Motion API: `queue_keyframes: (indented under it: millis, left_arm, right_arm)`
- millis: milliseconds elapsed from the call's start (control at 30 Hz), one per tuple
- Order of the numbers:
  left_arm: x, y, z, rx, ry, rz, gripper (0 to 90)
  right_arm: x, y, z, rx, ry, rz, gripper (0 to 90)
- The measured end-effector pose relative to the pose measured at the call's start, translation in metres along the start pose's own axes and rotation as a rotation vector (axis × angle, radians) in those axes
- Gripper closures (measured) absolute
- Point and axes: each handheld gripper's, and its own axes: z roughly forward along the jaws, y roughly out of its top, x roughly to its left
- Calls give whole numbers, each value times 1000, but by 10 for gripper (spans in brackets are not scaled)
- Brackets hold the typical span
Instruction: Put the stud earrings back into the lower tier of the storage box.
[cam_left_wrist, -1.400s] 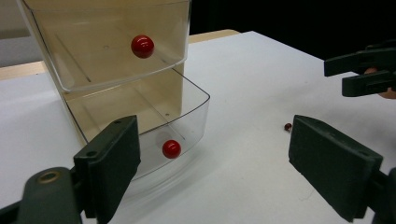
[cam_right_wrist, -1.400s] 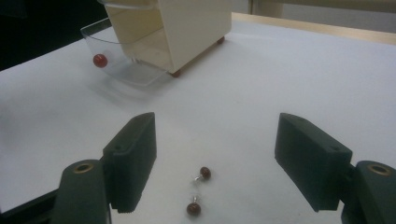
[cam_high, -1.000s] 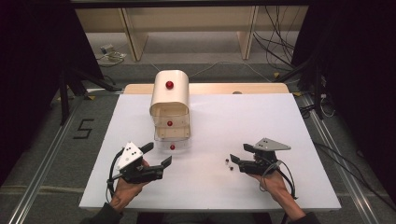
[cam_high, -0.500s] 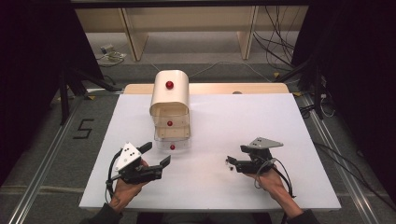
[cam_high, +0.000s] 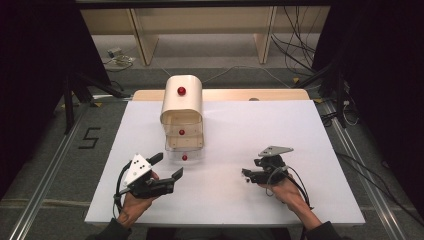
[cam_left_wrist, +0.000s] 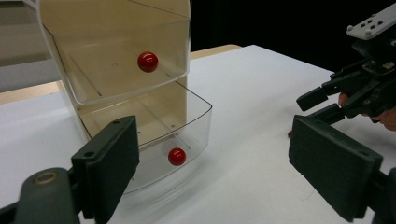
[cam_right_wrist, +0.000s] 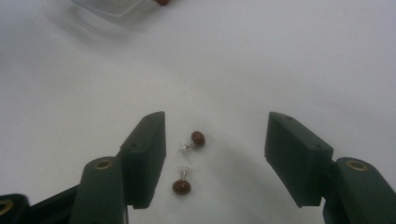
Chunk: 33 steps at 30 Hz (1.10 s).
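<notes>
Two small red-brown stud earrings (cam_right_wrist: 198, 138) (cam_right_wrist: 181, 186) lie on the white table. They sit between the jaws of my right gripper (cam_right_wrist: 215, 140) (cam_high: 246, 175), which points down at them. Its jaws have just been closing, but the pads stand clear of the earrings, so it is open. A beige drawer cabinet (cam_high: 182, 100) stands at the back centre. Its bottom clear drawer (cam_left_wrist: 196, 116) is pulled out, its red knob (cam_left_wrist: 177, 156) facing me. My left gripper (cam_high: 167, 166) (cam_left_wrist: 215, 158) is open and empty just before that drawer.
The white table top (cam_high: 300, 130) has bare room to the right of and behind the right gripper. The middle drawer with its red knob (cam_left_wrist: 147, 61) is pushed in. Wooden shelving (cam_high: 200, 30) and cables lie on the floor beyond the table.
My right gripper has edged left so its jaw tips now sit over the earrings, and its jaws look narrower. The left gripper and the cabinet have stayed still.
</notes>
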Motion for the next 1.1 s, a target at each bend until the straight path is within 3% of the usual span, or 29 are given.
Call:
queue_keyframes:
  millis: [600,833,933,1100]
  left_arm:
    - [-1,-1,2,5,-14,0,159]
    - [-2,0,2,8,-23,8,159]
    - [-3,-1,3,11,-23,5,160]
    - [-3,0,3,8,-25,7,160]
  right_arm:
    - [9,6,24,114,38,-35,627]
    - [14,6,29,141,7,-85,686]
    - [15,6,29,149,-14,-94,739]
    - [17,6,28,150,-23,-99,754]
